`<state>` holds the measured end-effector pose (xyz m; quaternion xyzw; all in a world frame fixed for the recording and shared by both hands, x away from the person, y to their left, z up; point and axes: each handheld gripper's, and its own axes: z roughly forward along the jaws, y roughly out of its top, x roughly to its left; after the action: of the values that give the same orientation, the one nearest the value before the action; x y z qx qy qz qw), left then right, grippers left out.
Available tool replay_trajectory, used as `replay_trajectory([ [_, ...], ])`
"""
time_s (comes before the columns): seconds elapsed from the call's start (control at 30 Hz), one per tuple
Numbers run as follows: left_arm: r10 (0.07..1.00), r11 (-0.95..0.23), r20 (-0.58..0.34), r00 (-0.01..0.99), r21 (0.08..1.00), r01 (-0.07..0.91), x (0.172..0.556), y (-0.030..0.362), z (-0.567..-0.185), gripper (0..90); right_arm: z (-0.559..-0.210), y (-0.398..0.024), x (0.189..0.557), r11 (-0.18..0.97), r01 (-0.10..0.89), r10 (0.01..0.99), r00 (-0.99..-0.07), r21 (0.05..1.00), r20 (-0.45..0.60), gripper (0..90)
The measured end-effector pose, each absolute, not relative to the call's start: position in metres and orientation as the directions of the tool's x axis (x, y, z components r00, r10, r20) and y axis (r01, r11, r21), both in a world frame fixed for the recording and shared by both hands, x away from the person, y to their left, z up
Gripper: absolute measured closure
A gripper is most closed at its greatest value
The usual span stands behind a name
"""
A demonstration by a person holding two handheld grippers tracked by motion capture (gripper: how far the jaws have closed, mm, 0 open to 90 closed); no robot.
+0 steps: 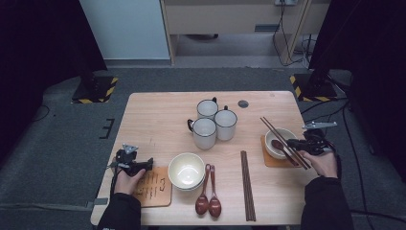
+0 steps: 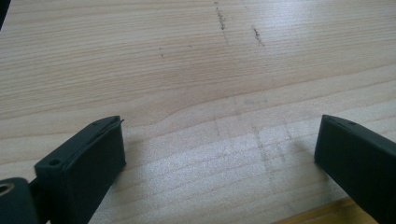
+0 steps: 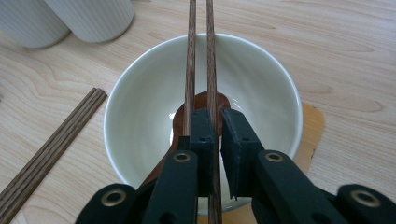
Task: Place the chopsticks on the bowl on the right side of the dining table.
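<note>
At mid-right, right gripper (image 3: 212, 128) grasps chopsticks (image 3: 198, 56) over bowl (image 3: 261, 74); likely next: release them. Left gripper (image 2: 219, 154) gapes.

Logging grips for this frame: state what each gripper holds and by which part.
The right gripper pinches one of the chopsticks near the end that lies over the bowl; the left gripper is open over the table, holding nothing.

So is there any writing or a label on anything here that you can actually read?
Wooden board at the near left of the table: several lines of dark print, too small and blurred to read.
Yellow and black warning stripes on the two stand bases on the floor: a hazard pattern, no words.
Mugs, bowls, spoons and chopsticks: no lettering that can be seen.
</note>
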<state>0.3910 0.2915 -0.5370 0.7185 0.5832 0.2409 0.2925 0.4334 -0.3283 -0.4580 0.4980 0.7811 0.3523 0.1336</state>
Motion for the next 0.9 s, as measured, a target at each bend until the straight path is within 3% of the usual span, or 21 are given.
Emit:
replay_trajectory([
  [0.9,0.979,-0.149,0.005,0.204,0.701,0.697,0.3910,0.2915,-0.5370,0.8,-0.4574,-0.3290,0.4332,0.257,0.672,0.865,-0.480,0.694,0.146,82.8],
])
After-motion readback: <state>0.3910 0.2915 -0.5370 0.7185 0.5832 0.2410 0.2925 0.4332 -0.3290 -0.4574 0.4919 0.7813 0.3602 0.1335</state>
